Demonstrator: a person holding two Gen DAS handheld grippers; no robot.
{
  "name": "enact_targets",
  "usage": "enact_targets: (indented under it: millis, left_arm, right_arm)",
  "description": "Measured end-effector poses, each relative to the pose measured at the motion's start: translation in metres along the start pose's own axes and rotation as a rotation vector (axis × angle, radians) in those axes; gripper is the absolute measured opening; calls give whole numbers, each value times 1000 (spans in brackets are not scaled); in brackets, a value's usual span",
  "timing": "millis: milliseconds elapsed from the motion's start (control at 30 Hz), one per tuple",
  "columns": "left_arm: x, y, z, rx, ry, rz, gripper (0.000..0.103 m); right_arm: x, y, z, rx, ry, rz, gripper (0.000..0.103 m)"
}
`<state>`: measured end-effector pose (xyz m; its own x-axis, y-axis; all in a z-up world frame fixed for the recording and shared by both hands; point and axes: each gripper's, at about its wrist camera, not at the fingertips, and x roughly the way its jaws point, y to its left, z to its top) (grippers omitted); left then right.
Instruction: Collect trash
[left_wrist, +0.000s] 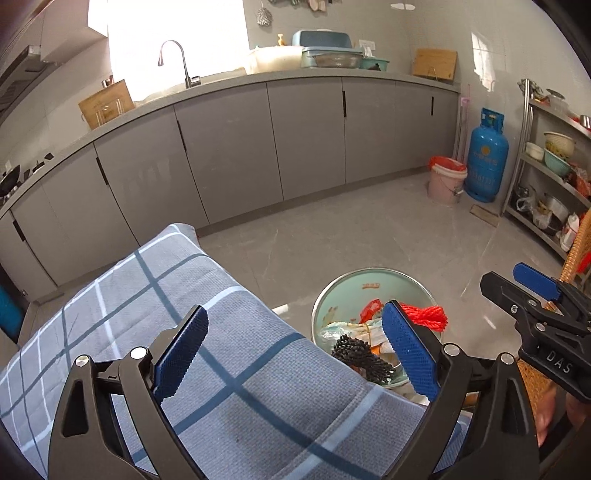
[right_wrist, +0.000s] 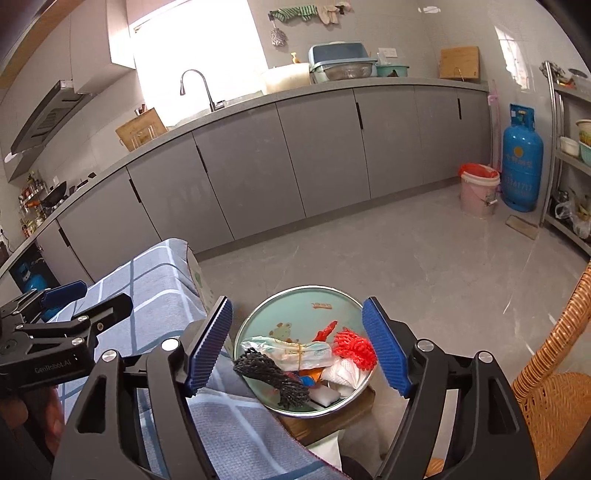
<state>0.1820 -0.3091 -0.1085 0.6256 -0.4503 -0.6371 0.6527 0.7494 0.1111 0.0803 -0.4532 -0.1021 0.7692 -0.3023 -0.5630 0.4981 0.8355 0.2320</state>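
While both claws hang wide and empty, left claw (left_wrist: 295, 350) over checked cloth (left_wrist: 221, 369), right claw (right_wrist: 297, 345) above trash-filled basin (right_wrist: 295, 306), black mesh (right_wrist: 273, 376) at seven o'clock, red mesh (right_wrist: 354, 347) at three o'clock inside.

Both wrist views face down-forward, near, sharing basin (left_wrist: 373, 282) (right_wrist: 306, 295), checked cloth (left_wrist: 229, 332).

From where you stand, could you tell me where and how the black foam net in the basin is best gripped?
Take the black foam net at its upper end, which lies atop the pile by the basin's left rim. Coming from above looks best, jaws across its narrow width: it lies long and slanted.
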Motion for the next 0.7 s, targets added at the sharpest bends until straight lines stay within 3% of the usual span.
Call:
enact_targets:
  millis: [300, 700]
  left_arm:
    - [-34, 11, 1, -34, -52, 11, 94]
    - [-45, 15, 0, -45, -68, -2, 94]
  right_arm:
    - [-26, 20, 4, -35, -37, 2, 74]
    - [-36, 30, 7, -47, -54, -9, 74]
